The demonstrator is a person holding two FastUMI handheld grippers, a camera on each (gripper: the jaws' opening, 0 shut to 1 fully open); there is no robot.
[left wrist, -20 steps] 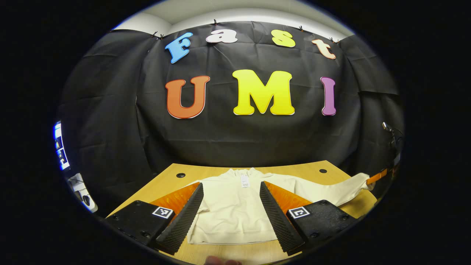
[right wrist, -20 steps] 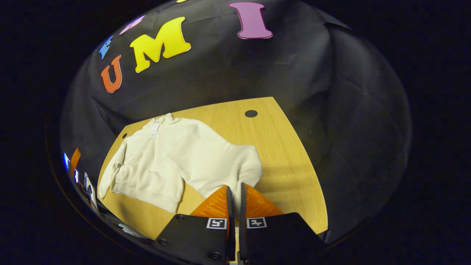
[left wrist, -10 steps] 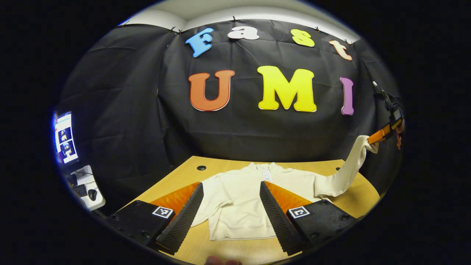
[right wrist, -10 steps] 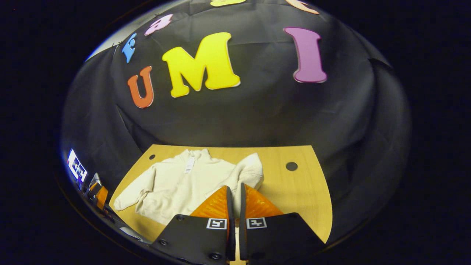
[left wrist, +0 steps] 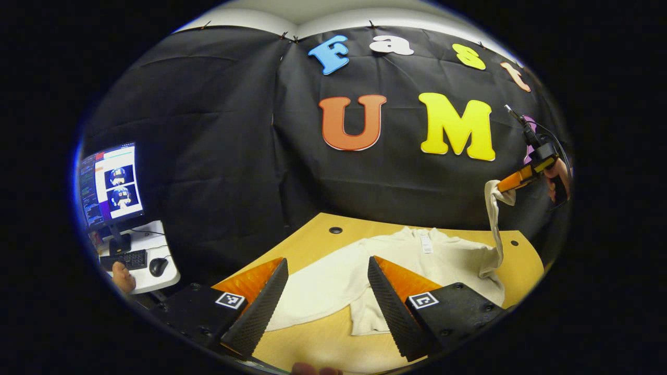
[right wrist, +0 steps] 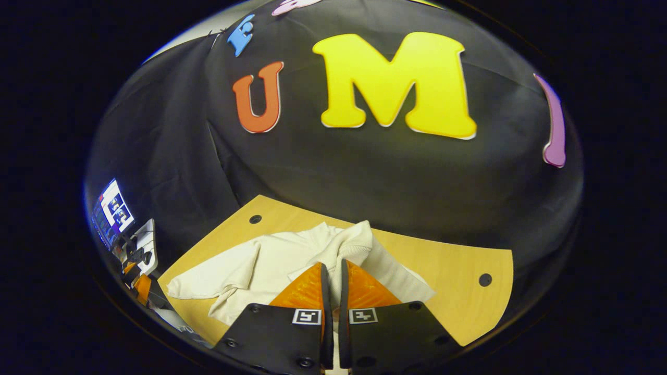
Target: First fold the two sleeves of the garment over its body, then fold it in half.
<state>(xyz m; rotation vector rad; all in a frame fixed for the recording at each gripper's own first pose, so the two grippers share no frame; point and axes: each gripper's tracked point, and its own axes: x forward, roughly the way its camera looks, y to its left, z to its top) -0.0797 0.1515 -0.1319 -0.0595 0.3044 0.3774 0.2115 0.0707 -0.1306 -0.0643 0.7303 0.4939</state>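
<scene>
A cream sweatshirt (left wrist: 443, 258) lies flat on the wooden table (left wrist: 312, 245), neck label facing up. Its left sleeve (left wrist: 318, 291) stretches out on the table between the fingers of my left gripper (left wrist: 327, 263), which is open and above the cloth. My right gripper (left wrist: 513, 182), held by a hand, is shut on the cuff of the right sleeve (left wrist: 492, 219) and holds it high over the garment's right side. In the right gripper view, that cuff (right wrist: 357, 242) bunches just past the closed right gripper (right wrist: 331, 266), above the sweatshirt's body (right wrist: 276, 258).
A lit monitor (left wrist: 109, 179) stands left of the table on a small white desk (left wrist: 138, 271) with a keyboard and mouse; a person's hand (left wrist: 122, 276) rests there. The table has round cable holes (left wrist: 335, 229) near its back corners. Bare wood (right wrist: 458, 291) lies right of the garment.
My right gripper has lifted the right sleeve off the table and swung it up and inward over the body. My left gripper has shifted left, toward the left sleeve.
</scene>
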